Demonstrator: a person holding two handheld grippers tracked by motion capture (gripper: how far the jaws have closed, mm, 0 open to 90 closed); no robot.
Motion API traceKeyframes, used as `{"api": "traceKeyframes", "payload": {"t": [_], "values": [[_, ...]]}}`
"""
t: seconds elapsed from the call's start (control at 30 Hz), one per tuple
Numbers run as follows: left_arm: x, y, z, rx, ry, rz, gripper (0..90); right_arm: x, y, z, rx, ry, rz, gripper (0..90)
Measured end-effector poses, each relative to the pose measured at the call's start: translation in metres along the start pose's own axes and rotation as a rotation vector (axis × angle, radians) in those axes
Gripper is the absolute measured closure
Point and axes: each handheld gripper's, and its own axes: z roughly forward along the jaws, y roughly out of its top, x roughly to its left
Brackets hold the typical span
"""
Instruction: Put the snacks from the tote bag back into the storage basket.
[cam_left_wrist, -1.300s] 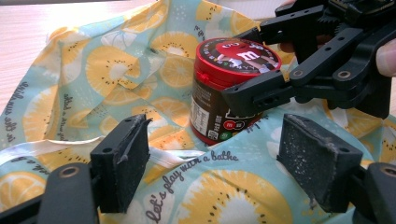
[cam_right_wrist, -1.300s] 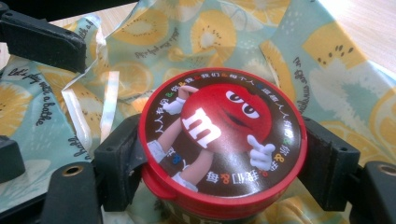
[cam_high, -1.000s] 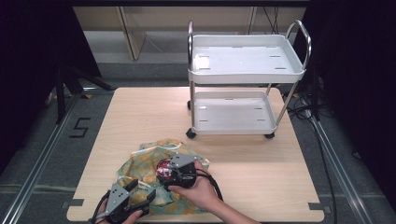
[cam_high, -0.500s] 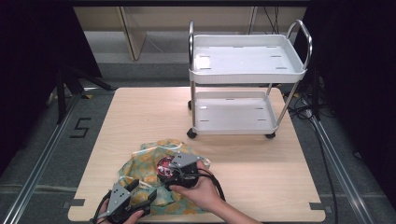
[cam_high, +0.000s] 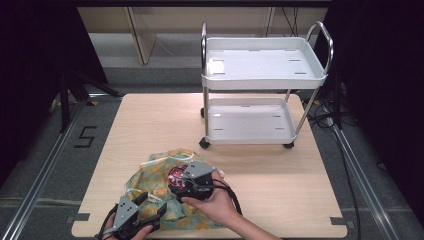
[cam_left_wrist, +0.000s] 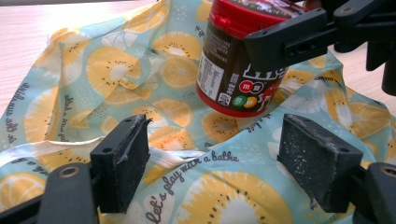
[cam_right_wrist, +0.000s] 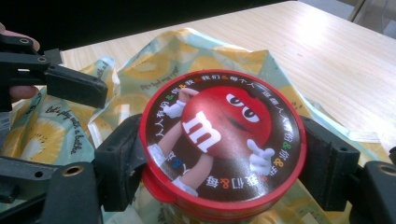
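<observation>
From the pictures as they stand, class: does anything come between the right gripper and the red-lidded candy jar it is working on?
Nothing visible does. The right gripper is clamped on the red-lidded brown candy jar at its lid, above the yellow-and-teal fruit-print cloth. The open left gripper sits nearer, clear of the jar.

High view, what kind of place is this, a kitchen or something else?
Probably a lab or recording room, not a kitchen: a bare wooden table, an empty white trolley, dark curtains around, a floor rail and a taped number five.
</observation>
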Motion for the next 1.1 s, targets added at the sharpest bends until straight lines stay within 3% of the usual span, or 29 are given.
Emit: {"api": "traceKeyframes", "payload": {"t": [0.1,0.33,0.47,1.1], "values": [[0.000,0.000,0.000,-0.001,0.000,0.001,23.9,0.000,0.002,-0.002,-0.015,-0.003,-0.020,26.4],[0.001,0.000,-0.001,0.005,0.003,0.008,23.9,0.000,0.004,-0.007,-0.008,-0.006,0.010,26.4],[0.001,0.000,-0.001,0.005,0.003,0.008,23.9,-0.002,0.005,-0.009,-0.015,-0.008,-0.007,26.4],[0.001,0.000,-0.001,-0.006,-0.001,0.005,24.0,-0.007,0.006,-0.016,-0.027,-0.043,0.024,26.5]]}}
